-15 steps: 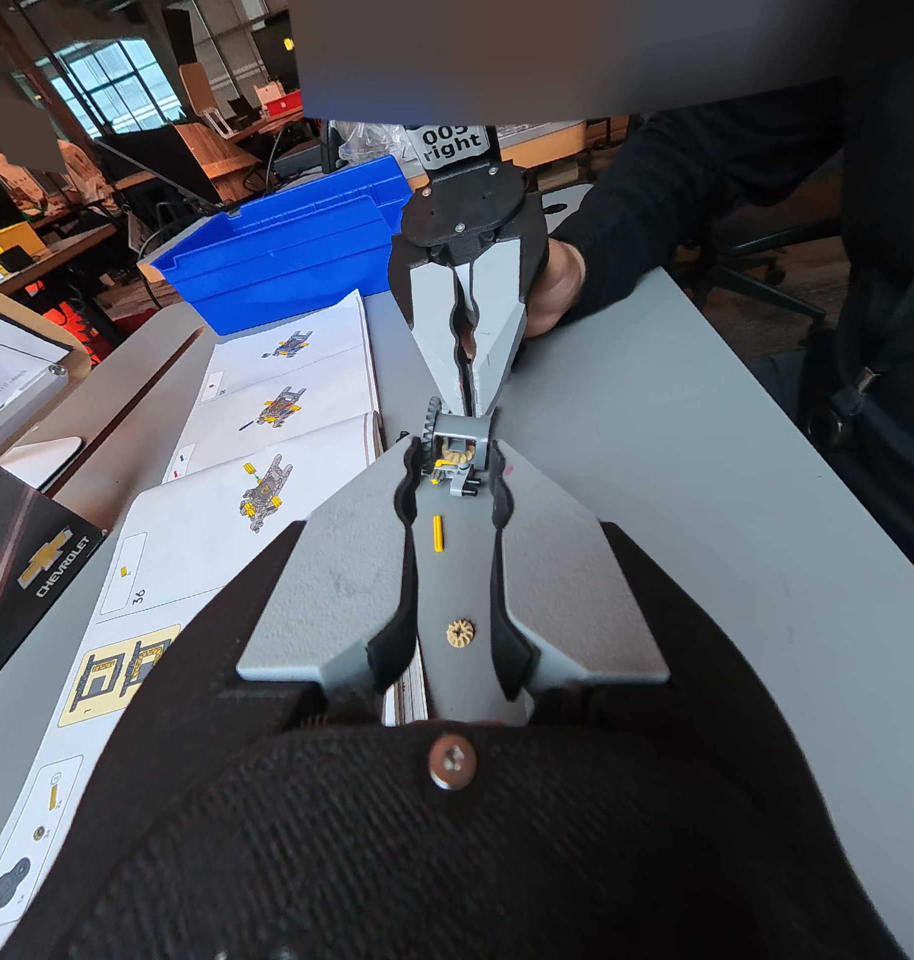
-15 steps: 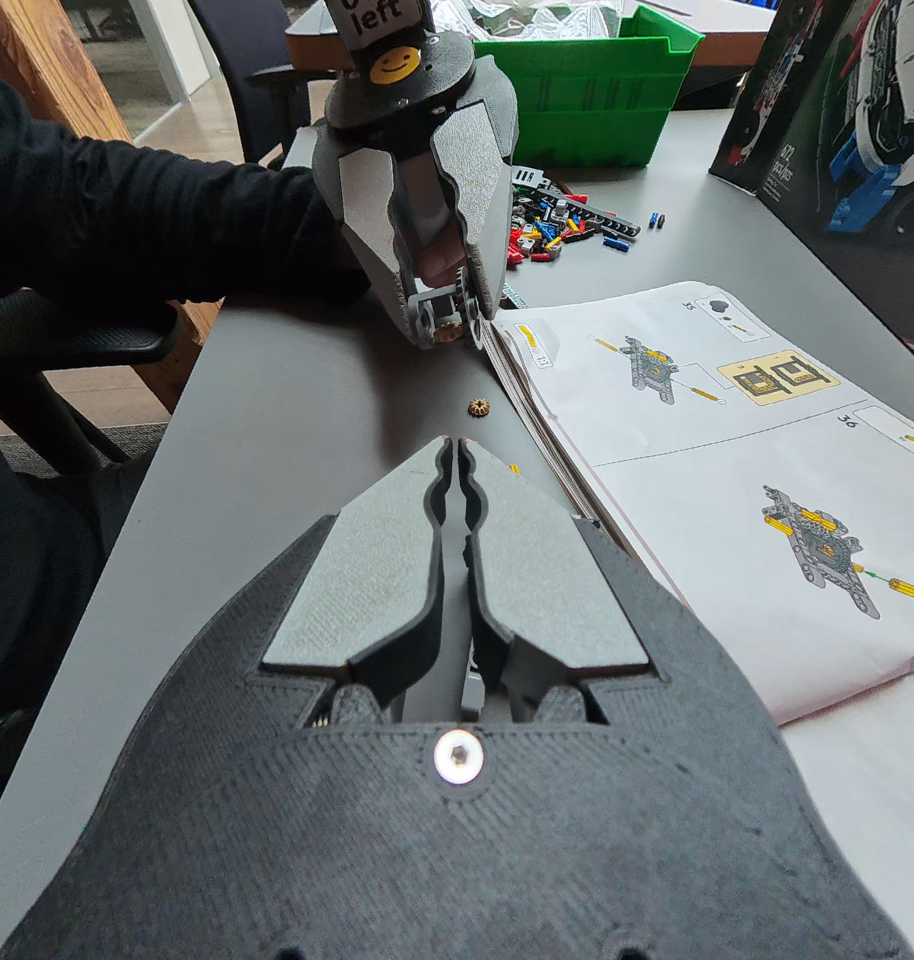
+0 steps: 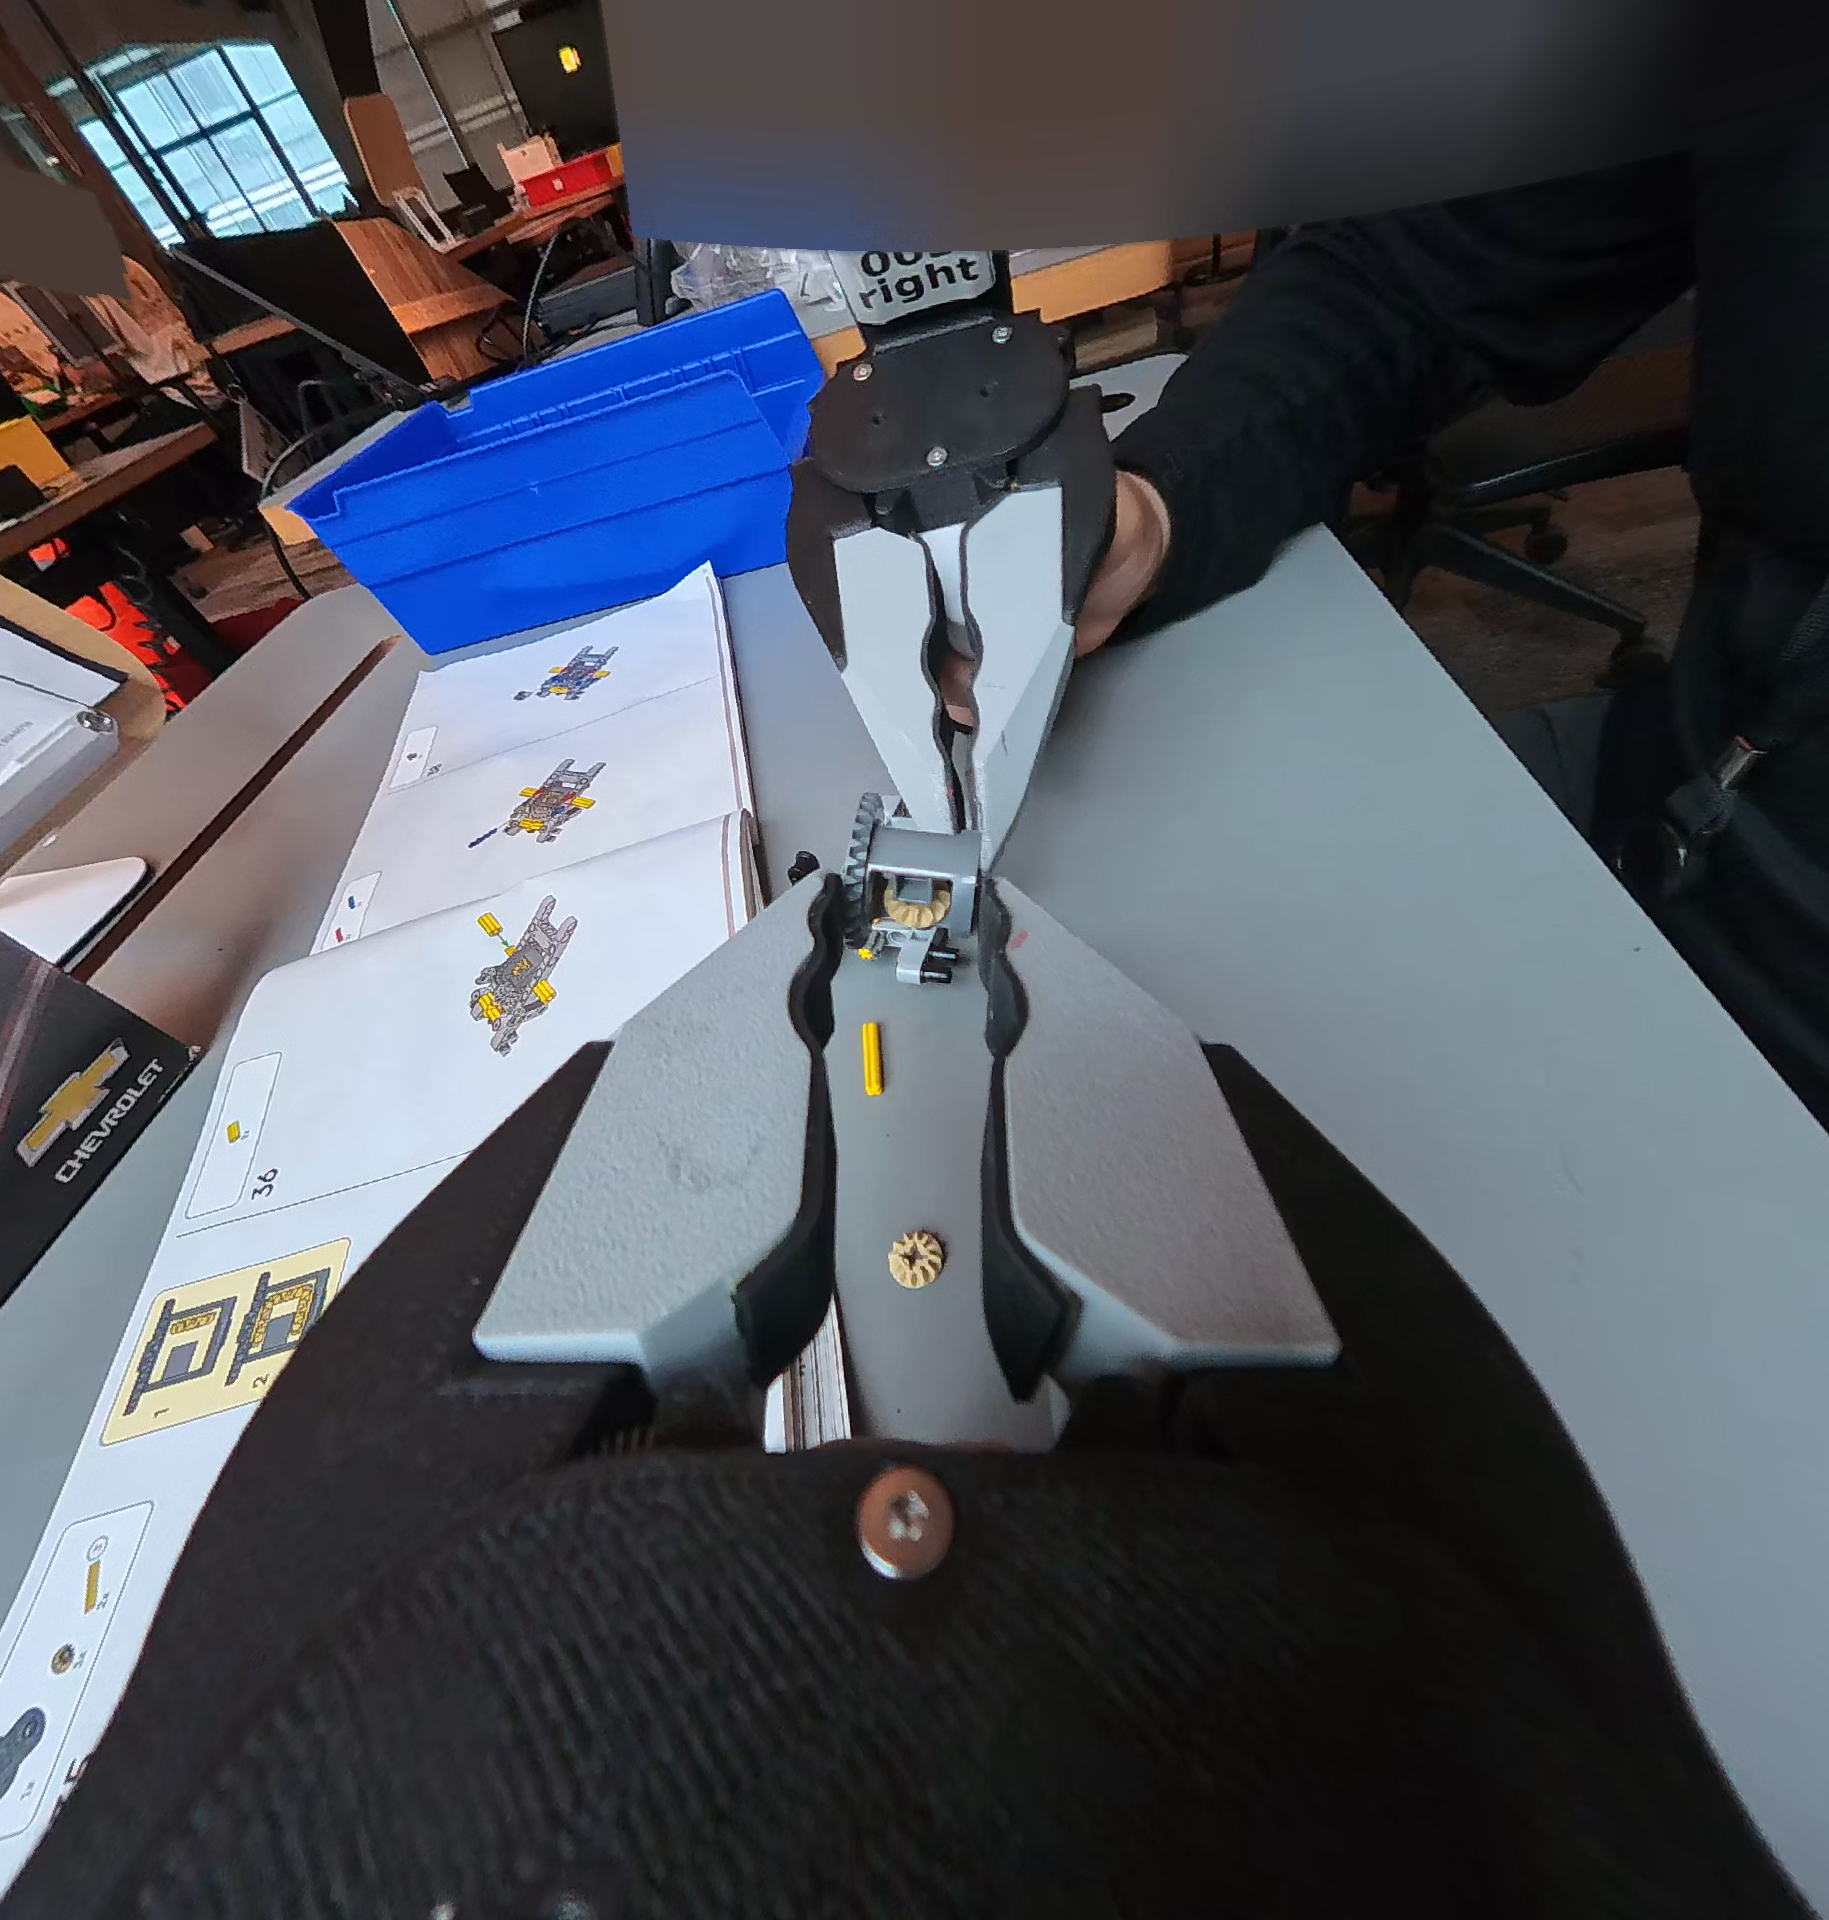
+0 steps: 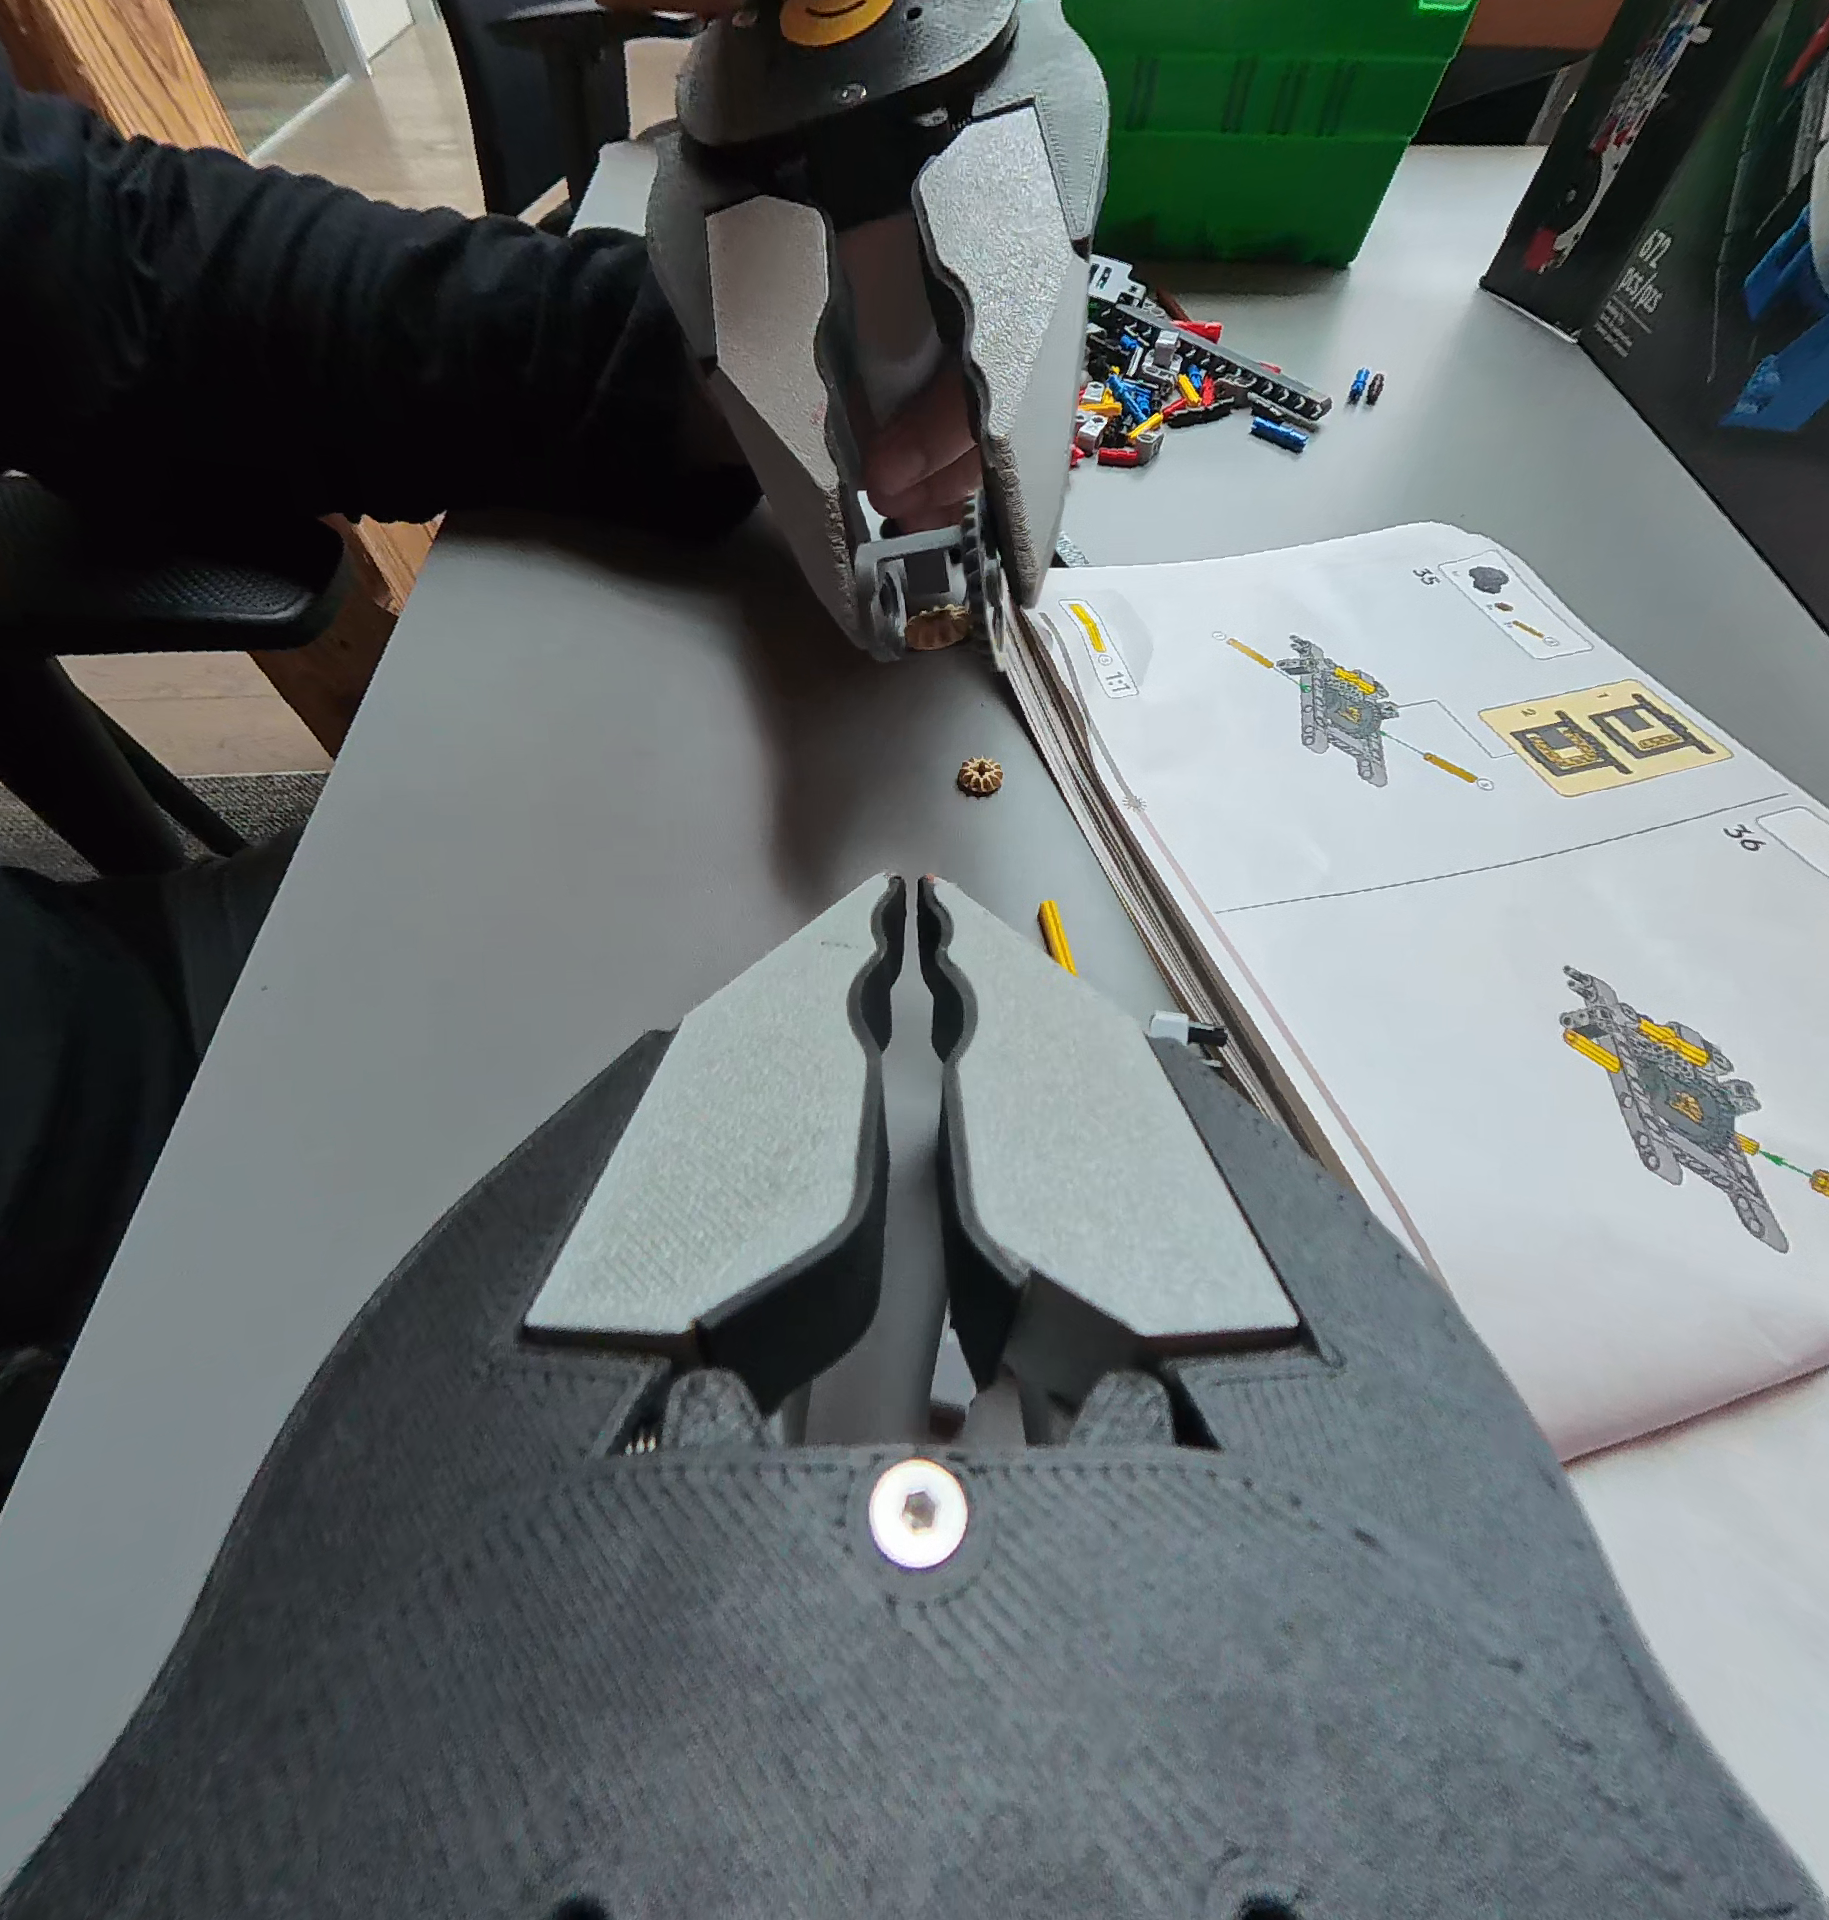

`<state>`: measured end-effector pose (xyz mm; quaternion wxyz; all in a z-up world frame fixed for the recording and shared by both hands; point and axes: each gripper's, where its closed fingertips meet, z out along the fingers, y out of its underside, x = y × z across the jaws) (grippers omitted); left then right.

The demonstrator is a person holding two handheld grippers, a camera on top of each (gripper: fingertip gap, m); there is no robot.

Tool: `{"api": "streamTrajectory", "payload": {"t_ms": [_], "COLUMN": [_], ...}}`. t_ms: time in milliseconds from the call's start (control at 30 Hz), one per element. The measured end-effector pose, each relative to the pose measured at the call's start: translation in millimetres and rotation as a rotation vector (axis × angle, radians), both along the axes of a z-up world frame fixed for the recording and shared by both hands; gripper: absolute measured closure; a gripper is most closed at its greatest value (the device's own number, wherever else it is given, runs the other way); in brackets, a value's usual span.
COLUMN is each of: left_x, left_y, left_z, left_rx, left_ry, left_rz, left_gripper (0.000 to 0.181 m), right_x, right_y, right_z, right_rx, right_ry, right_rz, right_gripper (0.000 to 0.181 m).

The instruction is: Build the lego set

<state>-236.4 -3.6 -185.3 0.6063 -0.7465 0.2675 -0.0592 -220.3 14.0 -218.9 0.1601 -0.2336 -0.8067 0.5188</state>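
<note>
Grey and bare along its near edge, the counter (image 3: 1305, 935) runs through a workshop with windows and wooden benches behind. Far left in the left wrist view, a dark box (image 3: 48, 1101) lies at the counter's edge, with a blue bin (image 3: 567, 520) beyond it. An open instruction booklet (image 3: 422, 1018) lies flat beside these, pages up.

Just right of the booklet's edge, the left gripper (image 3: 905, 914) pinches a small grey lego frame (image 3: 915, 883), with a dark gear on one side and a tan gear seated inside. It is held just above the counter. Between that gripper's fingers, on the counter, lie a yellow axle (image 3: 870, 1058) and a loose tan gear (image 3: 916, 1258), apart from each other.

Facing it, the right gripper (image 4: 912, 883) has its fingers pressed nearly together at the tips with nothing between them, its tips just beyond the frame. A small grey connector (image 4: 1180, 1031) lies by its right finger, against the booklet.

Farther right in the right wrist view, a heap of loose lego pieces (image 4: 1180, 384) lies before a green bin (image 4: 1263, 125), and the set's box (image 4: 1720, 208) stands at the far right.
</note>
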Motion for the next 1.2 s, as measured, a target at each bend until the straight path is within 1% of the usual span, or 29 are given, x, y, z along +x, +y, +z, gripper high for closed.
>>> {"api": "streamTrajectory", "payload": {"t_ms": [300, 900, 1200], "left_x": [0, 0, 8], "left_y": [0, 1, -1], "left_z": [0, -3, -10], "left_rx": [-0.003, -0.016, -0.059], "left_ry": [-0.001, 0.000, -0.022], "left_rz": [0.002, 0.002, -0.051], "left_gripper": [0.158, 0.158, 0.159], "right_x": [1, 6, 8], "right_y": [0, -2, -3], "right_z": [-10, -28, -34], "right_rx": [0.064, 0.160, 0.203], "right_ry": [-0.019, -0.083, -0.082], "right_rz": [0.011, 0.045, 0.053], "right_gripper": [0.180, 0.173, 0.173]}}
